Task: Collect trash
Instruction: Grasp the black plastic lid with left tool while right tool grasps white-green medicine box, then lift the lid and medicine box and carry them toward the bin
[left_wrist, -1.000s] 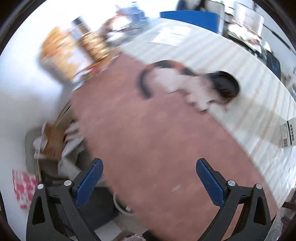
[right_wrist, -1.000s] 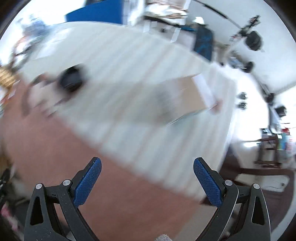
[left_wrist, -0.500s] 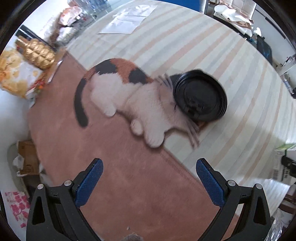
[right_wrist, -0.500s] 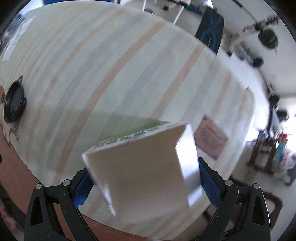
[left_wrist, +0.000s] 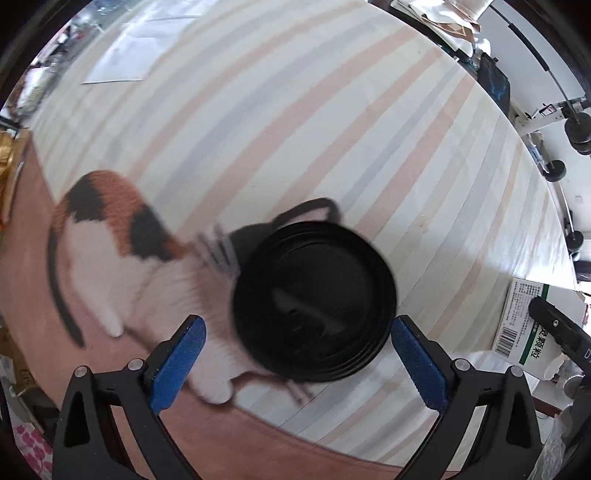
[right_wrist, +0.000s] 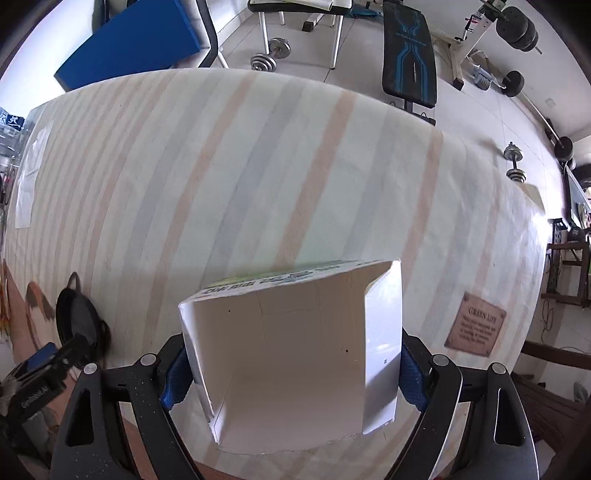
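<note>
Black lid (left_wrist: 314, 301) motion-blurred in left wrist view, markings on top unreadable; it hides the head of the printed cat (left_wrist: 110, 254), only whiskers and an ear outline show. Left gripper (left_wrist: 297, 363) finger bases cut off by bottom edge. Carton (right_wrist: 295, 350) fills the gap in the right gripper (right_wrist: 291, 365), covers most of both blue pads and the tablecloth (right_wrist: 258, 166) behind it; print along its top edge too skewed to read. Brown tag (right_wrist: 475, 324) text too small past the heading. In left view same carton (left_wrist: 524, 325) half hidden by the other gripper, right edge crops it
</note>
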